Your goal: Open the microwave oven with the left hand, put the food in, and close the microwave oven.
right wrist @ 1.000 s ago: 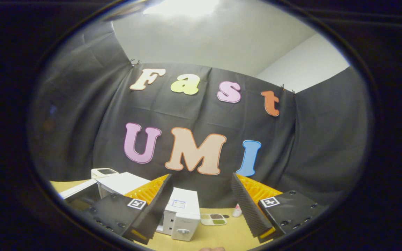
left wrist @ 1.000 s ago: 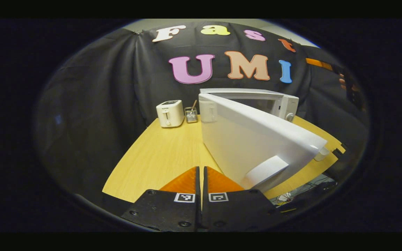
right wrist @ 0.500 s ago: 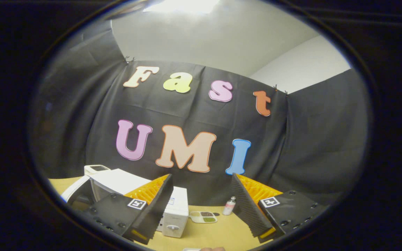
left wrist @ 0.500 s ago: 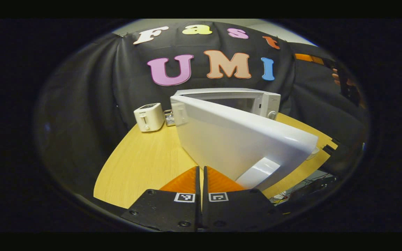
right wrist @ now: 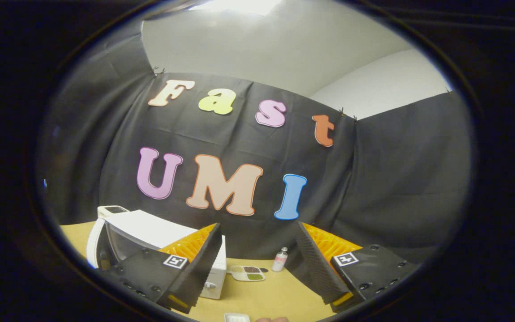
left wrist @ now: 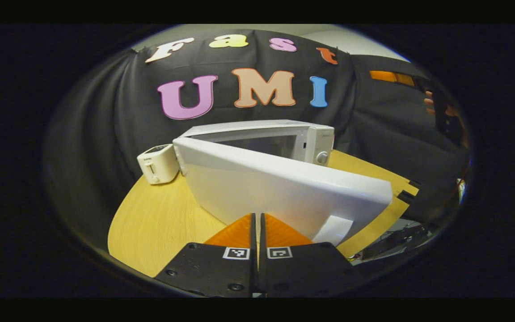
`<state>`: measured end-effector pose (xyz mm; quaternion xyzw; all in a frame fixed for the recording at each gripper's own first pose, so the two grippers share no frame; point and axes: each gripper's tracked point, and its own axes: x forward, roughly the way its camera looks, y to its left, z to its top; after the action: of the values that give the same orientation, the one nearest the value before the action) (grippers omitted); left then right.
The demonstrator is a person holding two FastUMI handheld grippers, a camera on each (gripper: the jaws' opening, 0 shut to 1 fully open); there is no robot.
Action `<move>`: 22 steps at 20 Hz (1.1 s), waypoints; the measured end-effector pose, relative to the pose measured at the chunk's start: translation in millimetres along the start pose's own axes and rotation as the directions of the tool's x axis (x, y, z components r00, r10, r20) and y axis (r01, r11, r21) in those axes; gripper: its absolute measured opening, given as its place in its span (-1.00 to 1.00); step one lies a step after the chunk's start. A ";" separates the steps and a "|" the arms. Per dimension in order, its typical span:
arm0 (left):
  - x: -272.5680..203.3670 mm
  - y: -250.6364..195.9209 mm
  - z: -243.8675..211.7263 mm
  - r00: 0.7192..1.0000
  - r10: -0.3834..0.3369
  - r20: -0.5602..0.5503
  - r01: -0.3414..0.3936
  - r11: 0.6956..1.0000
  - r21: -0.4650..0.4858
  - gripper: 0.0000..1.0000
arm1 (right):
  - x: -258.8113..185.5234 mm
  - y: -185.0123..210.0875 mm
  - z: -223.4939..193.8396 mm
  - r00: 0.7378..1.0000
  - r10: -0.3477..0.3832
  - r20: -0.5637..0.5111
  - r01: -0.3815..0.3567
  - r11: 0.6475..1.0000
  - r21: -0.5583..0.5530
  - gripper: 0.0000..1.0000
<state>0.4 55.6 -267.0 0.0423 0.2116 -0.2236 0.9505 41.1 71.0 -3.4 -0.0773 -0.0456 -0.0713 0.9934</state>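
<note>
In the left gripper view, one white microwave oven (left wrist: 280, 143) stands on a round-edged, wood-grain desk (left wrist: 150, 223) near its far edge, a boxy shell with one round knob (left wrist: 322, 157) on its control panel. Its smooth, glossy white door (left wrist: 284, 192) is swung partly open toward the camera, with one flat handle (left wrist: 335, 229) near its free end. One small white toaster (left wrist: 157, 163) sits just beside the oven, by the desk's far left edge. The left gripper (left wrist: 257, 221) has its two wedge-shaped fingers pressed together with nothing between them, the tips just before the door's outer face; contact cannot be told. In the right gripper view, the right gripper (right wrist: 259, 250) holds its two ribbed fingers wide apart and empty, raised above the desk (right wrist: 275, 299). The oven (right wrist: 150, 232) lies low at the left, behind the left-hand finger, its door (right wrist: 99, 243) ajar. Between the fingers, on the desk beyond, lie one divided dish (right wrist: 247, 273) with dark and green fillings and one small bottle (right wrist: 279, 260), upright.
</note>
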 end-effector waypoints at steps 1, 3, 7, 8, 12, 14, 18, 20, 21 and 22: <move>4.5 -4.8 3.9 1.000 -0.017 0.004 0.017 1.000 0.012 -1.00 | 0.1 -1.2 -1.3 1.000 -0.003 -0.008 0.003 1.000 -0.007 0.93; 14.1 -14.5 11.6 0.999 -0.048 0.021 0.047 0.999 0.017 -1.00 | -1.8 -6.6 0.4 1.000 -0.013 -0.004 0.013 1.000 -0.007 1.00; 34.6 -31.5 24.7 0.995 -0.095 0.036 0.094 0.995 0.032 -0.98 | -3.0 -13.1 -0.4 1.000 -0.030 -0.005 0.029 0.999 -0.013 0.93; 40.3 -34.2 26.3 0.994 -0.105 0.041 0.104 0.994 0.030 -1.00 | -2.1 -14.7 -0.4 0.999 -0.032 -0.003 0.032 0.999 -0.017 0.93; 62.4 -39.7 36.3 0.992 -0.114 0.052 0.112 0.993 0.038 -1.00 | 1.6 -24.4 -1.4 0.999 -0.047 -0.008 0.047 0.999 -0.011 0.93; 70.0 -42.8 40.9 0.991 -0.123 0.054 0.121 0.992 0.037 -1.00 | 1.2 -27.9 -4.2 0.998 -0.054 -0.015 0.054 0.999 -0.004 0.93; 86.5 -45.3 54.1 0.990 -0.123 0.076 0.118 0.991 0.061 -1.00 | 4.4 -34.8 -2.3 0.998 -0.058 -0.014 0.058 0.998 -0.013 0.93; 93.7 -48.9 58.9 0.988 -0.133 0.076 0.128 0.990 0.062 -1.00 | 5.6 -37.4 -0.9 0.998 -0.062 -0.015 0.061 0.998 -0.006 1.00; 97.0 -51.8 60.5 0.987 -0.140 0.076 0.136 0.989 0.062 -0.96 | 5.9 -39.6 1.2 0.998 -0.066 -0.011 0.066 0.998 0.002 1.00; 100.5 -56.1 62.6 0.986 -0.148 0.076 0.143 0.987 0.067 -0.99 | 5.3 -41.0 1.8 0.998 -0.070 -0.009 0.070 0.997 0.010 0.93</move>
<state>81.0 -46.6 -251.7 0.0470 0.1684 -0.3005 0.9376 40.1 30.5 4.9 -0.0700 -0.0442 -0.1061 0.9909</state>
